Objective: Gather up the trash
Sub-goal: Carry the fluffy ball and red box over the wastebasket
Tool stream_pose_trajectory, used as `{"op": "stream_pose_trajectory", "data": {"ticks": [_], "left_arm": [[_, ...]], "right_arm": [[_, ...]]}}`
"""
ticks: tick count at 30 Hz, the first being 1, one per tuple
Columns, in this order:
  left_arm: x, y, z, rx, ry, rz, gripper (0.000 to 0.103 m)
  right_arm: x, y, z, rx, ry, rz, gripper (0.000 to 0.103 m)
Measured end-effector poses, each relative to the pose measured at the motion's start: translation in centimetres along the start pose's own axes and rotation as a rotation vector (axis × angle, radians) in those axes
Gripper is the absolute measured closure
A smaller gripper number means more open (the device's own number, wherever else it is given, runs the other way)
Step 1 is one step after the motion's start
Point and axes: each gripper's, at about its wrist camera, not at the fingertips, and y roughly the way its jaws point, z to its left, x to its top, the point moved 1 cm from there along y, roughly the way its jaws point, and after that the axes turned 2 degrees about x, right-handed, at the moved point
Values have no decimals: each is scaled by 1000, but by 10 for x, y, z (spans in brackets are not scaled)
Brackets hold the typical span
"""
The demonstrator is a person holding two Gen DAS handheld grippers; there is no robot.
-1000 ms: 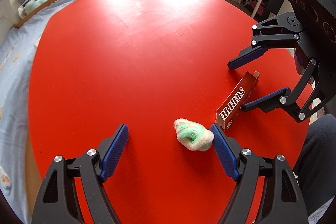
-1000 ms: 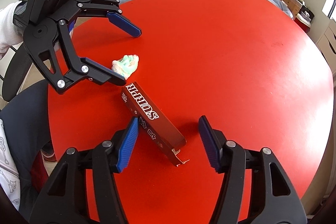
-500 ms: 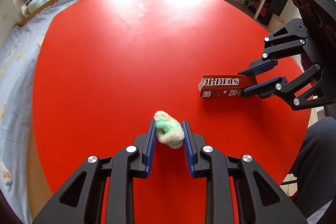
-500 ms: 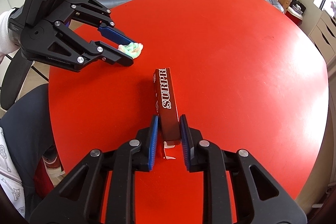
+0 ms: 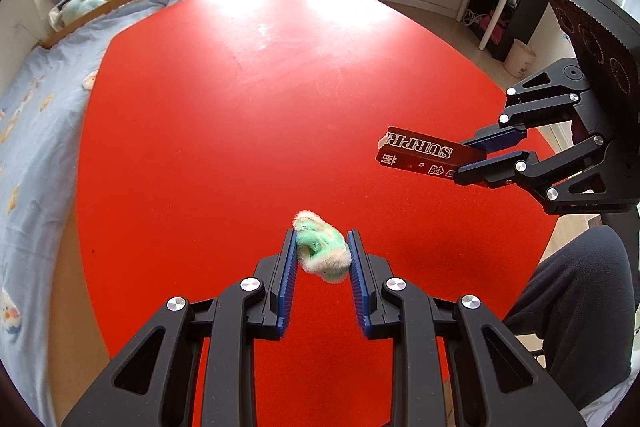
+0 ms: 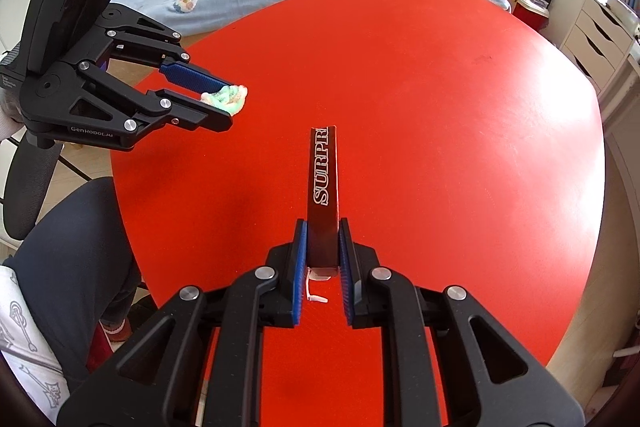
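Left wrist, hand-held gripper (image 5: 322,247) clamping green wad (image 5: 322,253)

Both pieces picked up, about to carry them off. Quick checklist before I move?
1. Left gripper shut on the wad: ok.
2. Right gripper shut on the box: ok.
3. Box seated deep in the jaws: ok, though its long end sticks out.
4. Both pieces off the table: ok, judging by their shadows.
5. Bin in view: not ok, none seen.
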Motion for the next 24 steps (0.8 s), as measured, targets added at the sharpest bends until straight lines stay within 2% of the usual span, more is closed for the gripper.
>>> {"op": "stream_pose_trajectory", "data": {"ticks": [14, 24], "left_arm": [[-22, -70, -42, -13, -4, -90, 79], [-55, -91, -71, -36, 0, -111, 79]], "right_arm": [[-26, -85, 56, -34, 113, -122, 89], [-61, -112, 98, -64, 155, -162, 89]]}}
